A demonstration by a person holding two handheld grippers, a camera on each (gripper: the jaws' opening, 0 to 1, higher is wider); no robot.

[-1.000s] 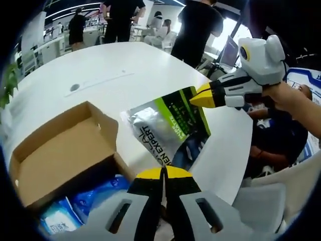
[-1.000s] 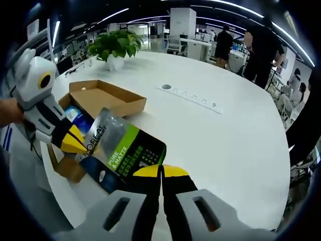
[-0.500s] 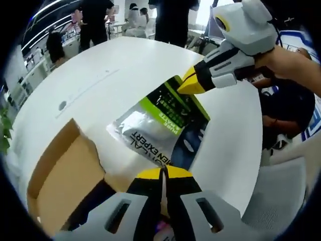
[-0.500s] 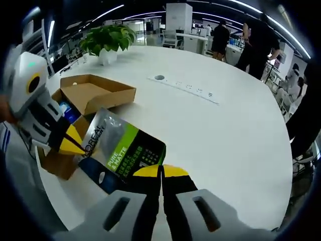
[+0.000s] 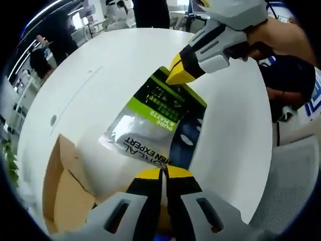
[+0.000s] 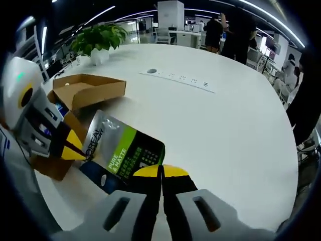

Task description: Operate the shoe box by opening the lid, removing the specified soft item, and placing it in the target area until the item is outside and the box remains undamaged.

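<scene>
Pouch (image 5: 160, 120), silver and green with printed text, sits above the white desk (image 5: 100, 75) with your two grippers clamped on its opposite edges. Your left gripper (image 5: 161, 173) has its jaws closed on the pouch's near edge, with the open cardboard shoe box (image 5: 62, 191) at its left. Your right gripper (image 6: 161, 171) has its jaws closed on the dark corner; the box (image 6: 88, 90) lies beyond, near a potted plant (image 6: 98, 40).

**Layout relative to the shoe box**

The pouch (image 6: 123, 153) lies on the table (image 6: 215, 130) just beside the open shoe box (image 6: 83, 93). A potted plant (image 6: 98, 42) stands behind the box. The power strip (image 6: 180, 80) lies well apart.
</scene>
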